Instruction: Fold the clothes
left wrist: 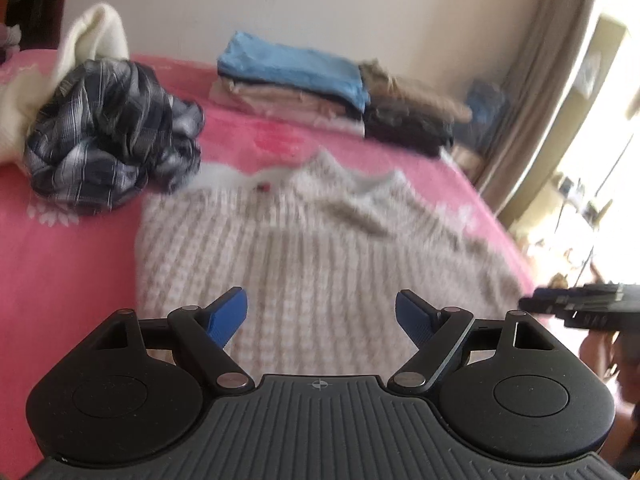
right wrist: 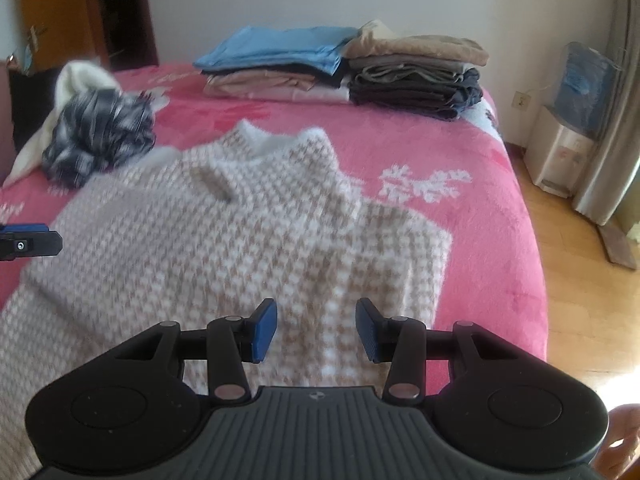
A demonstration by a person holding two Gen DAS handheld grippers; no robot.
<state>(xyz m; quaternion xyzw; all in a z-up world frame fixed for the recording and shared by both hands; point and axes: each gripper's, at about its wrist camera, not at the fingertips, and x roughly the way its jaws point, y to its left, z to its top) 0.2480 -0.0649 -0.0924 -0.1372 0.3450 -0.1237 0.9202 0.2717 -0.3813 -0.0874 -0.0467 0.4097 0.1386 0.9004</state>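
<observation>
Below, houndstooth sweater (right wrist: 224, 240) on pink bedspread (right wrist: 488, 216)

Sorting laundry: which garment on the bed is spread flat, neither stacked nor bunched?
The houndstooth sweater, nearest the cameras; the plaid shirt is bunched.

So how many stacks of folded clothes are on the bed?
2, side by side at the far edge of the bed by the wall: the blue-topped stack on the left, the tan-topped stack on the right, touching it. None looks hidden.
</observation>
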